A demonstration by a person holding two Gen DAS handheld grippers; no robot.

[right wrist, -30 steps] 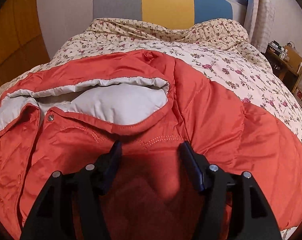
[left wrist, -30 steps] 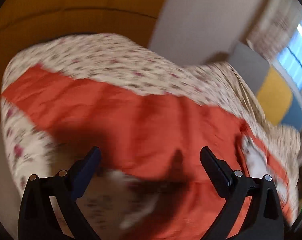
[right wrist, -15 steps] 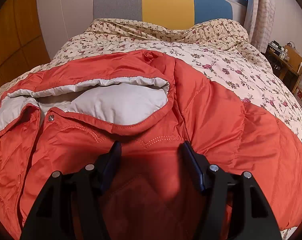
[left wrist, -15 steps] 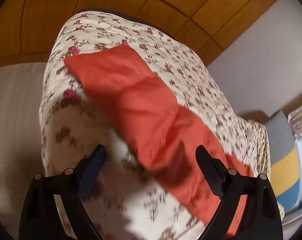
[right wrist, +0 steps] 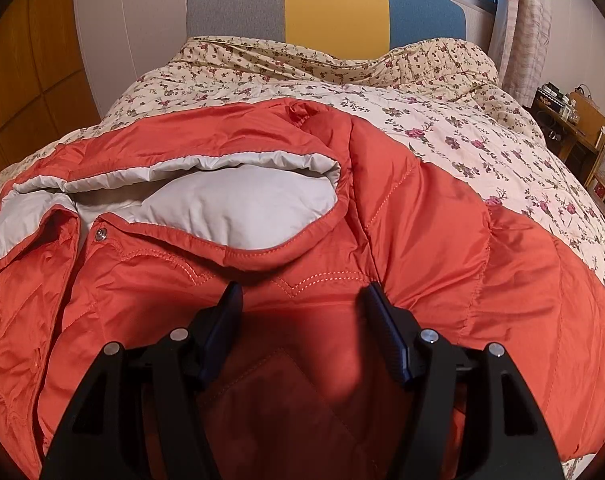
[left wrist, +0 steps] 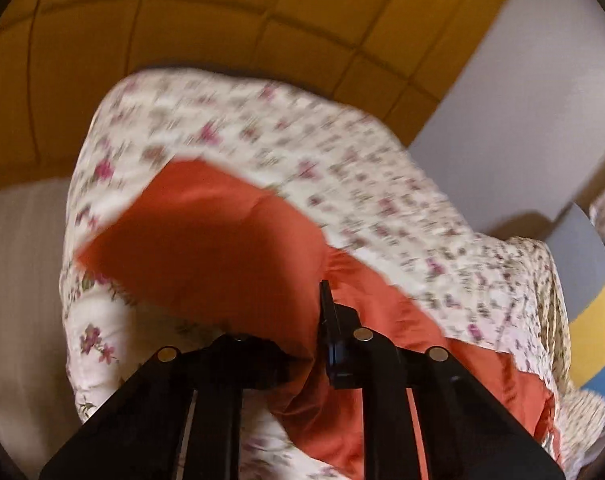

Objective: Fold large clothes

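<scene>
An orange padded jacket (right wrist: 422,240) with a pale grey hood lining (right wrist: 230,204) lies spread on the floral bedspread (right wrist: 462,140). My right gripper (right wrist: 302,312) is open, its fingers resting over the jacket's chest just below the hood. In the left wrist view my left gripper (left wrist: 318,320) is shut on the jacket's orange sleeve (left wrist: 222,248), which drapes over the fingers and hides the left one. The sleeve is lifted above the bedspread (left wrist: 342,160) near the bed's foot corner.
A grey, yellow and blue headboard (right wrist: 330,12) stands at the far end under a window. A wooden side table (right wrist: 574,128) is at the right. Yellow wardrobe panels (left wrist: 222,20) and a pale floor (left wrist: 18,280) surround the bed's corner.
My left gripper, open half a second ago beside the sleeve, has shut on the sleeve and lifted it. The right gripper has stayed still over the jacket's chest.
</scene>
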